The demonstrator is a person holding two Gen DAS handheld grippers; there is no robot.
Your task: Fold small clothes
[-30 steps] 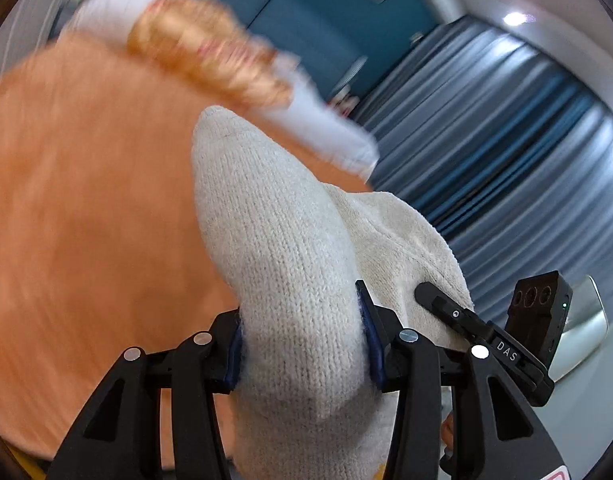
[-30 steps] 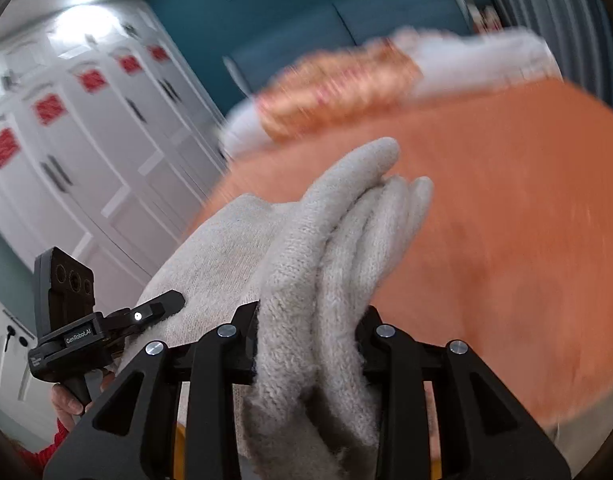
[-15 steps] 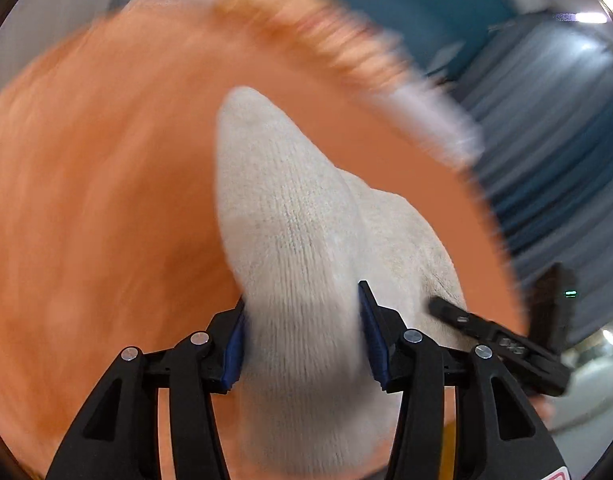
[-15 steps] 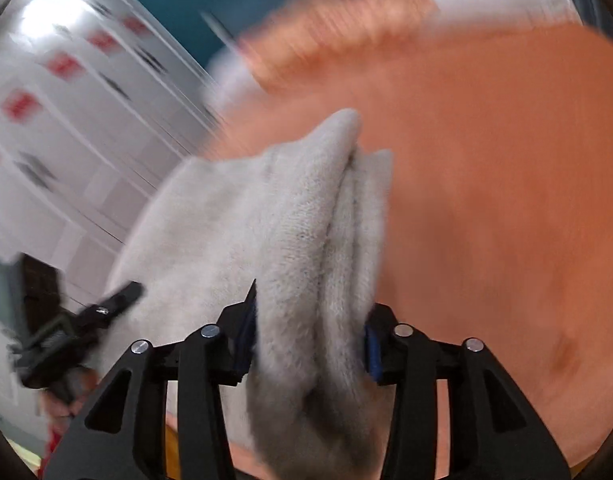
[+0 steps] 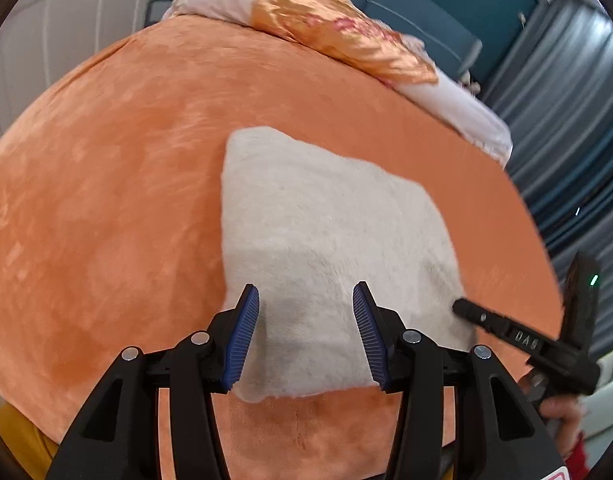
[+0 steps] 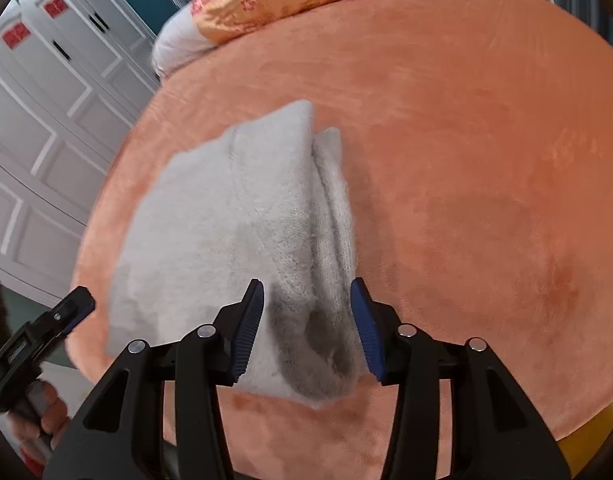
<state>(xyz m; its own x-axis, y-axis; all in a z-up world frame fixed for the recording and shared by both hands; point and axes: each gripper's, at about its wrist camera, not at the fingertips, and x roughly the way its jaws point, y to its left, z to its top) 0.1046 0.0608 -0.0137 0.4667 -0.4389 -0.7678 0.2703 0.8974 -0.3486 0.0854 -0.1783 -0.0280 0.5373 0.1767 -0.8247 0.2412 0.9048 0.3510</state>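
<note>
Now the folded cream knit garment lies flat on the orange bed cover, near its front edge. Both grippers hover over its near edge. The left gripper has its fingers apart, pads off the cloth. The right gripper, its fingers just closing, straddles the stacked folds without visibly pressing them.

A folded cream knitted garment lies on an orange plush bedspread. The right gripper has just been closing; its blue pads straddle the garment's near edge without pressing.
</note>
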